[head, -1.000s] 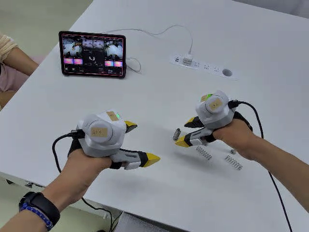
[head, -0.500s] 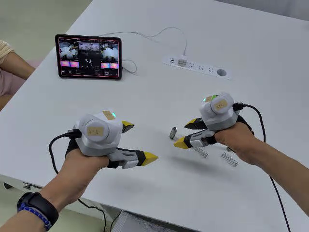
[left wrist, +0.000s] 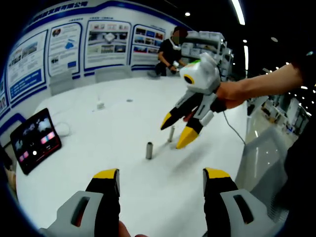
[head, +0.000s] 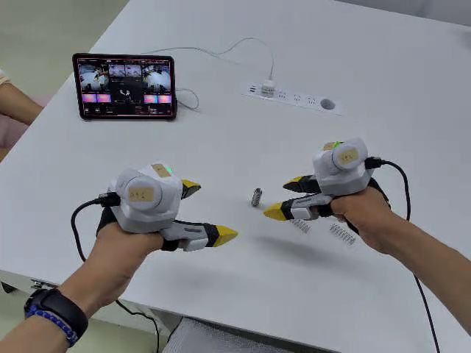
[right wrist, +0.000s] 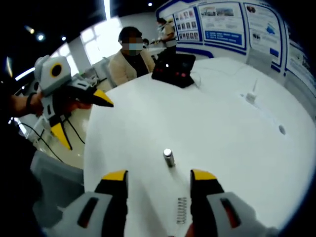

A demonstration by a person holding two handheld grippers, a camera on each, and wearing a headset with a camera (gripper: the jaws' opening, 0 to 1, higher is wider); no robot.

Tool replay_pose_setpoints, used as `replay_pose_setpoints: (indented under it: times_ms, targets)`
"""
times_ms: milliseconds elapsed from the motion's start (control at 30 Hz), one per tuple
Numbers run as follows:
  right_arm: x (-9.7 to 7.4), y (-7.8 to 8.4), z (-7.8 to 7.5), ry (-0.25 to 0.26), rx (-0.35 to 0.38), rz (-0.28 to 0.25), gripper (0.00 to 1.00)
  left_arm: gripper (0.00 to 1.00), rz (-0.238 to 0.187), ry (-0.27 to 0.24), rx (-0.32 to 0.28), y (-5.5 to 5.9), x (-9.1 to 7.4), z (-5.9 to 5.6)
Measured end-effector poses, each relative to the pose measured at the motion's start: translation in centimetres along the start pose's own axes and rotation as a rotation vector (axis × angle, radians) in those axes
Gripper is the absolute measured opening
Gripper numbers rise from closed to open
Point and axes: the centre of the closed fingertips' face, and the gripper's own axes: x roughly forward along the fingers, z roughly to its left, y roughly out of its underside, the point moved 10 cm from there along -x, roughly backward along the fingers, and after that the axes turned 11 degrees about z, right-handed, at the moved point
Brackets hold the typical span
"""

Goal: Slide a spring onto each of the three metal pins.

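- On the worktop (head: pixel 221 140) in the head view, we see one pin (head: pixel 256 197) standing upright between the two tongs.
  - The left tongs (head: pixel 208 210) are spread wide and hold nothing.
  - The right tongs (head: pixel 284 196) gape too and are empty, their tips just beside the pin.
  - One spring (head: pixel 300 226) lies flat under the right tongs, and a second spring (head: pixel 341 234) lies near it by the right hand.
  - Neither spring is lifted or threaded, so we judge the task to be at its opening step: fetching a first spring.
- From the left gripper view, our left tongs (left wrist: pixel 161 174) stand wide apart with bare worktop between them.
  - The pin (left wrist: pixel 149 150) stands ahead, and the right tongs (left wrist: pixel 176 131) hang open above and beyond it.
  - A thin upright piece (left wrist: pixel 171 134) shows beneath those tips. We take it for another pin but cannot be sure.
- From the right gripper view, our right tongs (right wrist: pixel 158 175) are open and empty, and the pin (right wrist: pixel 169 158) stands just ahead of the tips.
  - A spring (right wrist: pixel 181 210) lies on the worktop, seen between the jaws and nearer the right one.
  - The left tongs (right wrist: pixel 85 121) hang open, well apart at the left.
  - We think the next move calls for lowering the right tongs over this spring and pinching it lightly at mid-length so the coils keep their shape.
  - After that the spring must be tipped upright and its bore lined up with the pin's top.
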Motion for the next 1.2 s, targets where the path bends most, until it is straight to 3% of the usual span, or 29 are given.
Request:
replay_pose_setpoints:
  times_ms: [133,867,1200]
  targets:
    - [-0.5,0.4,0.7,0.007,0.010,-0.006,0.53,0.70,0.003,0.006,0.003,-0.1,0.2,-0.2]
    - [-3.5,4.5,-0.4,0.050,0.152,-0.095,0.59,0.71,0.017,0.034,0.018,-1.2,2.0,-0.9]
    - [-4.5,6.3,-0.2,0.055,0.225,-0.141,0.64,0.71,0.021,0.037,0.018,-1.5,2.5,-0.9]
